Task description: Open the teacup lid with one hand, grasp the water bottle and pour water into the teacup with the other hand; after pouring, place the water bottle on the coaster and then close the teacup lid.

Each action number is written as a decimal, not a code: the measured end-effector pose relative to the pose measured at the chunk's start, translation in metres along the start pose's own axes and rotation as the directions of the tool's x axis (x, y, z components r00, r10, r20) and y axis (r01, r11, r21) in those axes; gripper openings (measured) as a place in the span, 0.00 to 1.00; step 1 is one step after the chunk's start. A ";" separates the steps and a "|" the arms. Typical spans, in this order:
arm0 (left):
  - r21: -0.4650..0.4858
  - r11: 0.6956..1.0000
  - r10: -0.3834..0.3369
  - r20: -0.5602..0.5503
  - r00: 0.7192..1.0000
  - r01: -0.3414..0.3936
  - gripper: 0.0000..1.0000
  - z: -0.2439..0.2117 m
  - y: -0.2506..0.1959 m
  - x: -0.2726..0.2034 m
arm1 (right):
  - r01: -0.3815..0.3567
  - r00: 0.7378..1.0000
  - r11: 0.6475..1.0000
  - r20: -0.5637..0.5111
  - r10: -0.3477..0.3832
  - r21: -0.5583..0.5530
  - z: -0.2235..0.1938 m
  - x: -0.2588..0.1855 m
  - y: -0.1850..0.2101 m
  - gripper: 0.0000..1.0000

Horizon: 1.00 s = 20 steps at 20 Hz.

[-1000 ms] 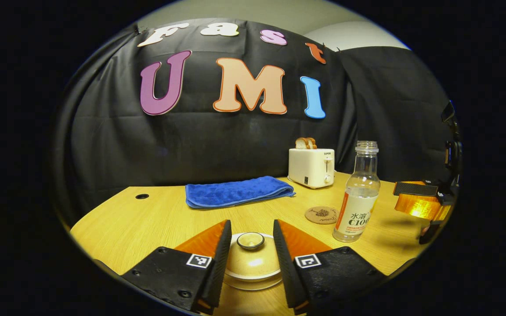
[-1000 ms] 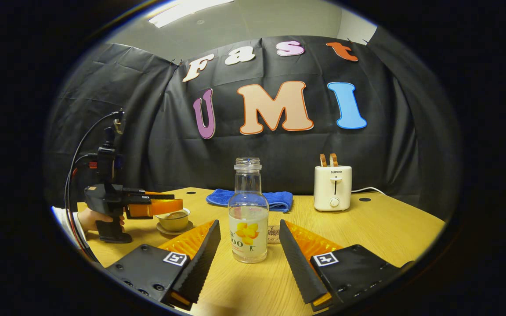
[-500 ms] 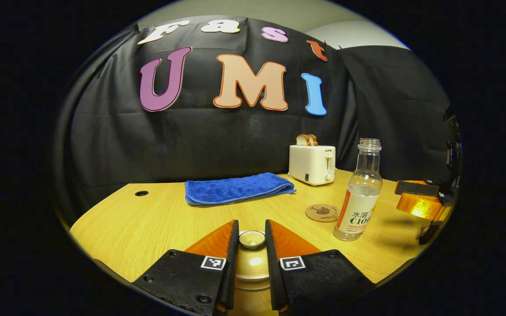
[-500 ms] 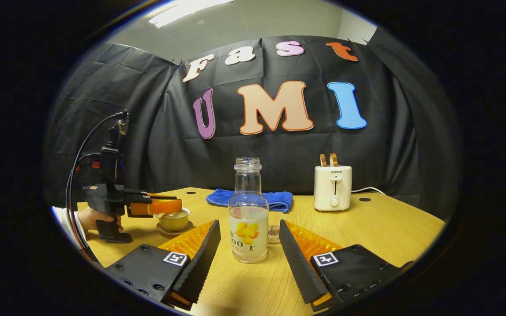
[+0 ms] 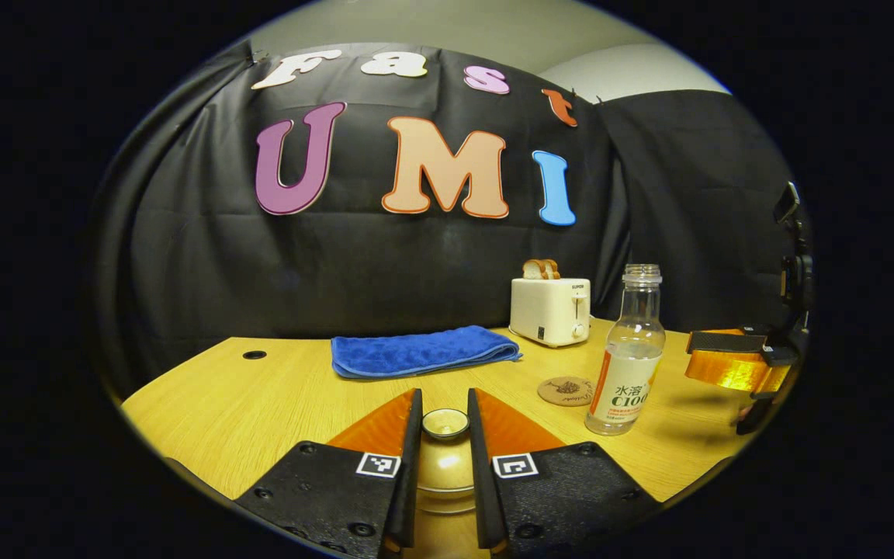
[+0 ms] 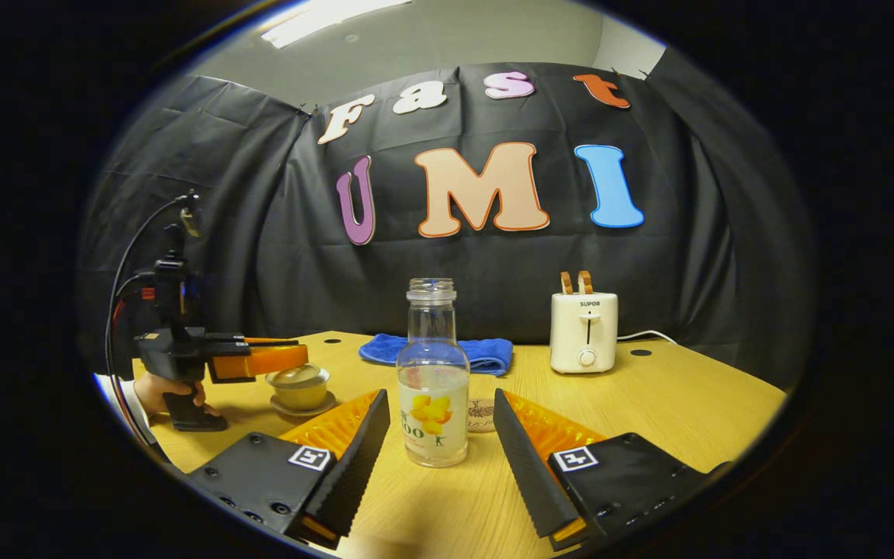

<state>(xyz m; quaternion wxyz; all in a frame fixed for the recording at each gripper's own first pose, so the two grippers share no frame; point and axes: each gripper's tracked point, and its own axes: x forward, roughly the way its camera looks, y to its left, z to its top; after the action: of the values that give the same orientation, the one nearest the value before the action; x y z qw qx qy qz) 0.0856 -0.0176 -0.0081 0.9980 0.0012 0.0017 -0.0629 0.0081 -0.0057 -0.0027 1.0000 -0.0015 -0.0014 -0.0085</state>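
Both fingers of the left tongs [image 5: 445, 435] pinch the knob of the teacup lid [image 5: 445, 424], which sits over the teacup [image 6: 300, 387] on its saucer. Right tongs [image 6: 441, 442] gape wide on either side of the uncapped water bottle [image 6: 432, 376], untouched, upright on the bench [image 6: 672, 404] beside the coaster [image 5: 567, 390].

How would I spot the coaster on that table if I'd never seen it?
Start at the cream toaster at the back of the wooden table. Come forward to the clear water bottle; the coaster lies flat just beside its base. It is a small brown disc with a dark drawing, the only round flat thing there.
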 end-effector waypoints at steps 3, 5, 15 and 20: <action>0.000 1.000 0.002 -0.006 1.000 -0.002 0.28 -0.003 0.003 -0.002 | -0.020 1.000 1.000 -0.021 0.020 0.002 -0.004 0.008 0.004 0.92; -0.001 1.000 0.015 -0.001 1.000 -0.015 0.29 -0.002 0.005 -0.006 | -0.027 0.999 1.000 -0.046 0.027 0.002 -0.008 0.015 0.004 0.92; 0.002 0.995 0.103 0.014 0.995 -0.103 0.28 0.001 0.033 -0.044 | -0.056 0.985 0.998 -0.161 0.055 -0.006 -0.028 0.056 0.010 0.88; 0.000 0.988 0.154 0.013 0.988 -0.154 0.28 0.000 0.052 -0.056 | -0.046 0.980 0.999 -0.194 0.043 -0.009 -0.035 0.072 0.012 0.88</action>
<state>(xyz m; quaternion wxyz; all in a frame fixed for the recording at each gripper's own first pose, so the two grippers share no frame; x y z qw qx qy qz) 0.0368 0.0407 -0.0073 0.9999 0.0013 -0.0049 0.0143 0.0799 0.0054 -0.0370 0.9953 -0.0074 0.0959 0.0136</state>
